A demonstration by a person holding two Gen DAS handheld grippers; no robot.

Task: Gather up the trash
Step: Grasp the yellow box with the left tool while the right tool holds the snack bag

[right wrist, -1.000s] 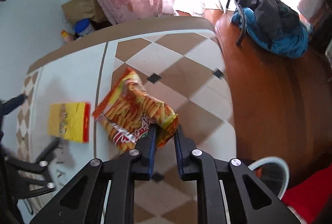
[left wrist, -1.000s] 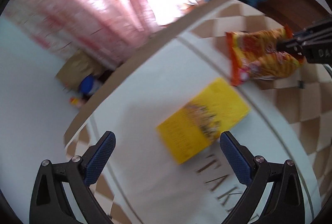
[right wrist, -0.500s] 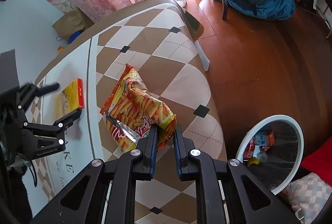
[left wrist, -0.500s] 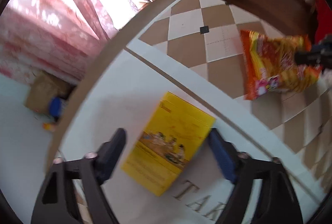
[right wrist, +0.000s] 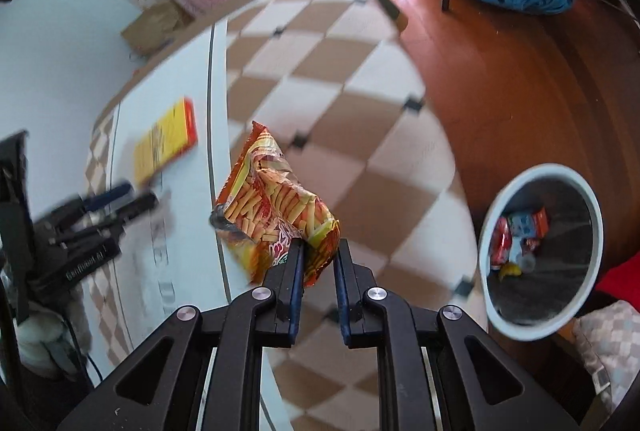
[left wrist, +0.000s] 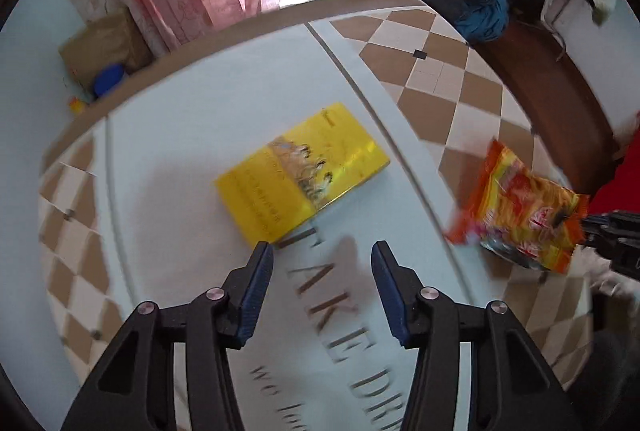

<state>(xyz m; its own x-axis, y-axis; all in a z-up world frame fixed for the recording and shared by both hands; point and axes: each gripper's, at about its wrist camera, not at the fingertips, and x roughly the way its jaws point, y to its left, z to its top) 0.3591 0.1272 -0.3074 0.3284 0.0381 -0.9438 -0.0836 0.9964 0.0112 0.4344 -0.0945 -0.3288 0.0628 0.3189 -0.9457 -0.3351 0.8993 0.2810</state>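
right gripper [right wrist: 318, 251] jaws clamped on the lower corner of the snack bag [right wrist: 276, 207], centre of the right wrist view, bag lifted off the checkered tabletop [right wrist: 344, 79]. white bin [right wrist: 496, 315] at lower right, wrappers inside. left gripper [left wrist: 322, 259] jaws spread wide, empty, yellow box [left wrist: 304, 171] flat on tabletop just above them, near left jaw tip.

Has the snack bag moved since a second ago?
Yes. The snack bag, clamped in the right gripper, has lifted off the table toward the trash bin.
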